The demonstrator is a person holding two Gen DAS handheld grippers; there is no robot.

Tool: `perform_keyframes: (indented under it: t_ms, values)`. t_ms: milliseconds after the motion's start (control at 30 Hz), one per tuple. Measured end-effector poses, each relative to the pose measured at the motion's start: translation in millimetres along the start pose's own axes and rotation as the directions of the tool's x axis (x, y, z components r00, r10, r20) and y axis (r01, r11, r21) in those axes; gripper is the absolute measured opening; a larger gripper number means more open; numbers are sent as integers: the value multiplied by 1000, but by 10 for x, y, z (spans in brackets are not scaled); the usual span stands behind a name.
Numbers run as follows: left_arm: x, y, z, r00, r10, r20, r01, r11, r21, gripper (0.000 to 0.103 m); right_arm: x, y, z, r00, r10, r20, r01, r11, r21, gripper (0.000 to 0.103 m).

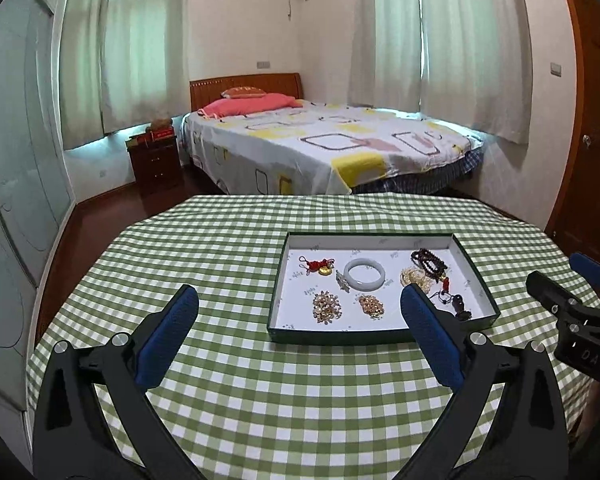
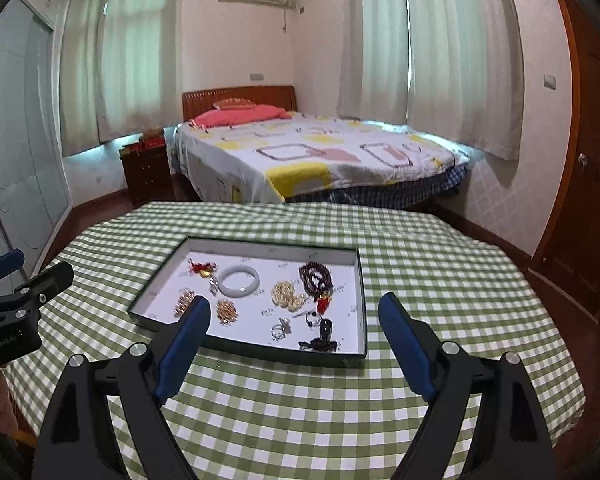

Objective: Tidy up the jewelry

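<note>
We see a green-and-white checked cloth [image 1: 240,380] over the table, a dark green tray [image 1: 476,268] lined white, a pale white bangle [image 1: 365,275], gold brooches [image 1: 326,307], dark brown beads [image 1: 428,261].

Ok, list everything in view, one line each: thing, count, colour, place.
tray: one, dark green rim, white floor, on the table
bangle: one, white, tray centre-left
red charm: one, red with gold, far-left of tray
gold clusters: two, gold, near-left of tray
pale gold beads: one pile, tray centre
dark bead string: one, brown, far-right of tray
rings: small, silver, near edge; count unclear
tablecloth: one, green-white check
bed: one, patterned sheet, behind
left gripper: open, empty
right gripper: open, empty
</note>
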State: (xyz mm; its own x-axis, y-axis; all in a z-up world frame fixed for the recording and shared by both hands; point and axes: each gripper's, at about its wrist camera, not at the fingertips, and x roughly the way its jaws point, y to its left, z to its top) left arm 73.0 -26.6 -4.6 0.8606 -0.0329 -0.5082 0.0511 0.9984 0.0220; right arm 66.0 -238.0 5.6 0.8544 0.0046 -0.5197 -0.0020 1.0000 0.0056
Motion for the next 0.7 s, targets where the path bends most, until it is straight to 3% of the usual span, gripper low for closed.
perform_keyframes:
  t_ms: [300, 700]
  values:
    - [-390, 140, 20, 998, 9, 60, -7, 999, -35, 98, -368, 50, 64, 998, 8, 67, -7, 1000, -17, 84]
    - [-544, 156, 5, 996, 0, 85, 3, 999, -39, 98, -460, 74, 48, 996, 5, 89, -3, 1000, -23, 84]
